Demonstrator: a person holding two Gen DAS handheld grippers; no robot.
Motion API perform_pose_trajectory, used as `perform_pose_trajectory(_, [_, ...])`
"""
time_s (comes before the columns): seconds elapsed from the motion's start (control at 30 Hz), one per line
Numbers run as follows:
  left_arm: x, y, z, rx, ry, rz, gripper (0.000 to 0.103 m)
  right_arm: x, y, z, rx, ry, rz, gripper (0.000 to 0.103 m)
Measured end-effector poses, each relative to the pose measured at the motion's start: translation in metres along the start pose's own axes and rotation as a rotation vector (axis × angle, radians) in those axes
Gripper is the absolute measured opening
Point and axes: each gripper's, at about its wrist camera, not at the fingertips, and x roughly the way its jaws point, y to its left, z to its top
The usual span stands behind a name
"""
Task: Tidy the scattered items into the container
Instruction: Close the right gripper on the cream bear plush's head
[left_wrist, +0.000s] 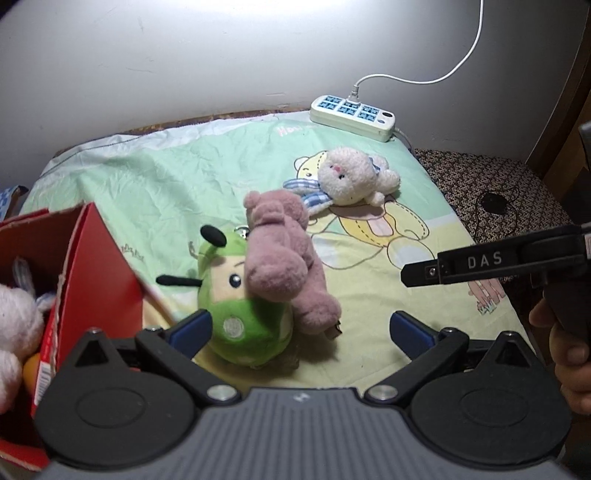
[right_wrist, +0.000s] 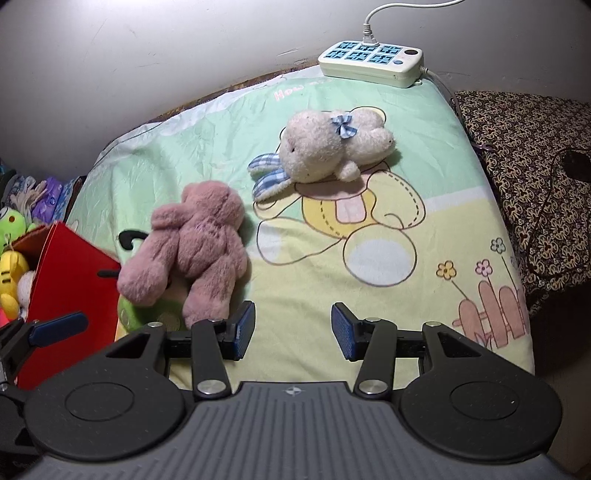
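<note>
The bed sheet (right_wrist: 369, 280) with its cartoon print fills most of what I see, and three soft toys are left on it. The red box (left_wrist: 99, 258) at my left is my container; it already holds a few plush toys, so I judge the job partly done. The pink bear (right_wrist: 199, 251) lies draped over the green plush (left_wrist: 236, 306), the two touching, just beside the box's wall. The white bunny (right_wrist: 325, 151) lies apart, farther up the sheet. My left claw (left_wrist: 299, 328) is spread wide with the green plush and the bear's leg between its fingers, not pinched. My right claw (right_wrist: 291, 328) is spread over bare sheet, empty. The power strip (right_wrist: 369, 62) rests at the far edge, clear of everything. The bear on top hampers a clean grab of the green one.
</note>
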Motion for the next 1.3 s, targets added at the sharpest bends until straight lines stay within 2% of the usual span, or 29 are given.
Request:
perform_pose_trajectory(0.1, [0.004,0.001,0.019,-0.007,-0.024,-0.013,0.102,0.013,-0.012,0.028,0.054,-0.012,-0.032,0.049])
perform_pose_trajectory(0.2, [0.013,-0.003,0.032,-0.010,-0.013,-0.031,0.102,0.029,-0.022,0.052,0.059,-0.030,-0.067,0.049])
perform_pose_trajectory(0.37, [0.025,-0.011,0.036,-0.003,-0.007,-0.042,0.102,0.054,-0.056,0.082,0.160,-0.081,-0.151,0.049])
perform_pose_trajectory(0.47, [0.030,-0.012,0.032,-0.022,0.019,-0.054,0.102,0.069,-0.080,0.092,0.277,-0.088,-0.129,0.049])
perform_pose_trajectory(0.63, [0.030,-0.010,0.024,-0.029,0.041,-0.027,0.102,0.089,-0.099,0.100,0.439,-0.114,-0.076,0.052])
perform_pose_trajectory(0.67, [0.030,-0.009,0.023,-0.032,0.044,-0.020,0.102,0.090,-0.100,0.101,0.453,-0.131,-0.087,0.059])
perform_pose_trajectory(0.73, [0.031,-0.007,0.021,-0.036,0.050,-0.005,0.102,0.092,-0.098,0.102,0.475,-0.160,-0.118,0.064])
perform_pose_trajectory(0.87, [0.035,-0.007,0.024,-0.023,0.048,0.020,0.102,0.091,-0.096,0.102,0.513,-0.169,-0.152,0.065])
perform_pose_trajectory(0.97, [0.036,-0.014,0.040,0.008,-0.001,-0.002,0.102,0.092,-0.091,0.099,0.465,-0.182,-0.181,0.065])
perform_pose_trajectory(1.03, [0.036,-0.023,0.053,0.046,-0.074,-0.029,0.102,0.091,-0.095,0.099,0.467,-0.194,-0.151,0.066])
perform_pose_trajectory(1.13, [0.045,-0.041,0.068,0.146,-0.158,-0.049,0.102,0.090,-0.105,0.102,0.497,-0.199,-0.032,0.066])
perform_pose_trajectory(1.23, [0.068,-0.064,0.077,0.260,-0.178,-0.043,0.101,0.094,-0.108,0.106,0.489,-0.184,0.035,0.066])
perform_pose_trajectory(1.3, [0.089,-0.072,0.082,0.280,-0.150,-0.065,0.097,0.100,-0.109,0.108,0.500,-0.166,0.084,0.065])
